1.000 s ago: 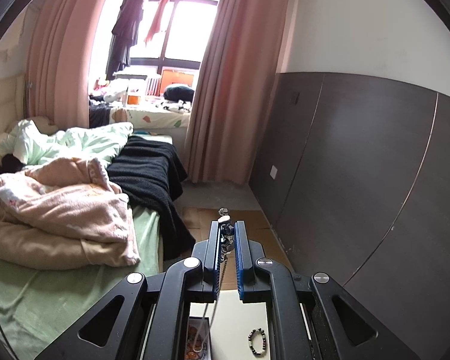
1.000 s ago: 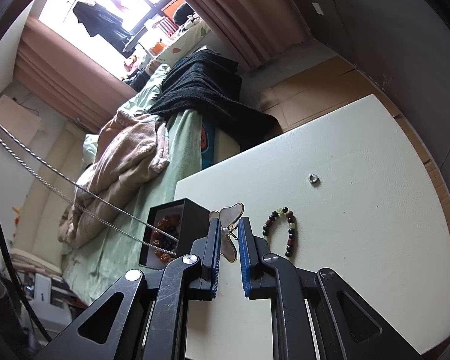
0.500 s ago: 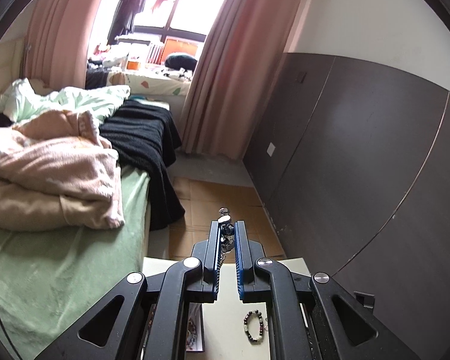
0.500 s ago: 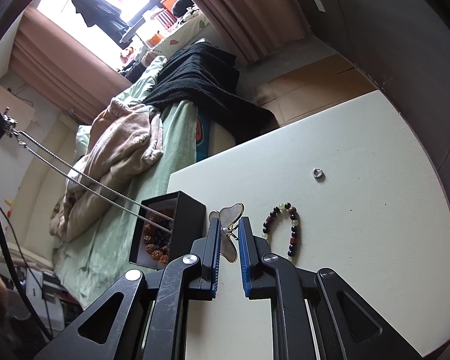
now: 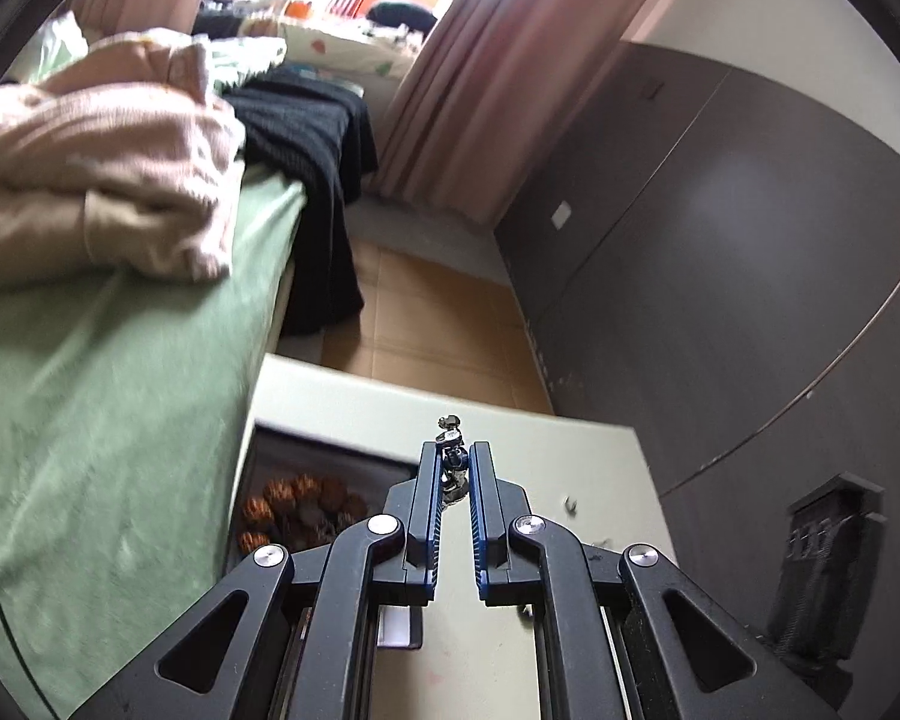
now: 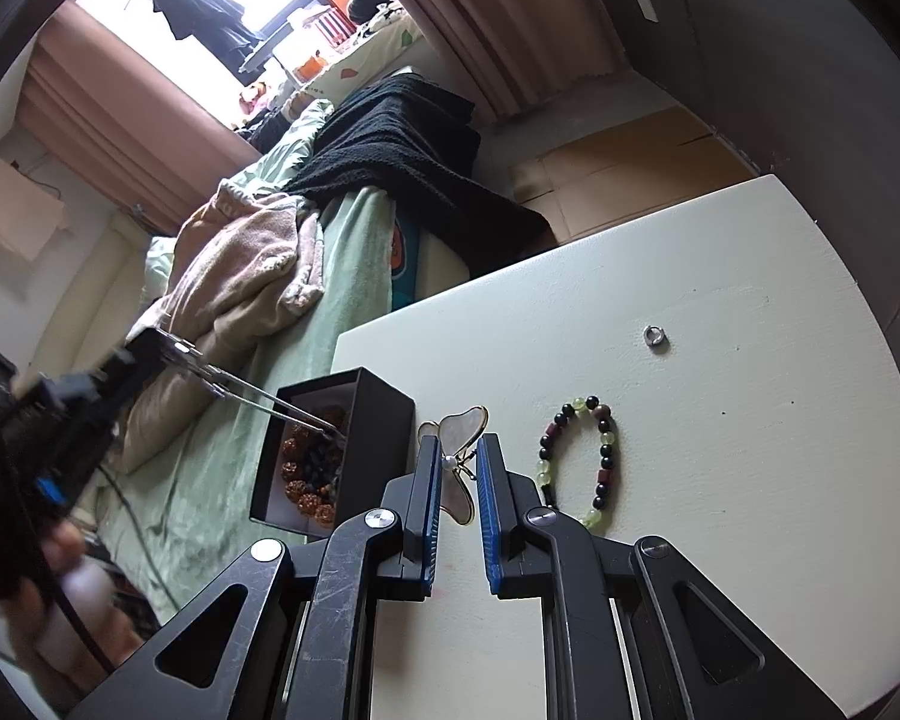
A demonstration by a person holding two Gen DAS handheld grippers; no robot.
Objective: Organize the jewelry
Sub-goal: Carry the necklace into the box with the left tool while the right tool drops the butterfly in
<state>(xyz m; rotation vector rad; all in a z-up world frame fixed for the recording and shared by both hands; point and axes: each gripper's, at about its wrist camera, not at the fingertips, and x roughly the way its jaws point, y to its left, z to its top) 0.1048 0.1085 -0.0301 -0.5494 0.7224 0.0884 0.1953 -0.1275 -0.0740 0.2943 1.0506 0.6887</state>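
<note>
Left gripper, jaws pinched on the chain's clasp, fed the chain into the box just below-left; right gripper clamped the butterfly (boxing it likely comes next).

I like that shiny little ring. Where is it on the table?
In the right wrist view the small silver ring lies alone on the white table, toward its far right part, beyond the beaded bracelet.
</note>
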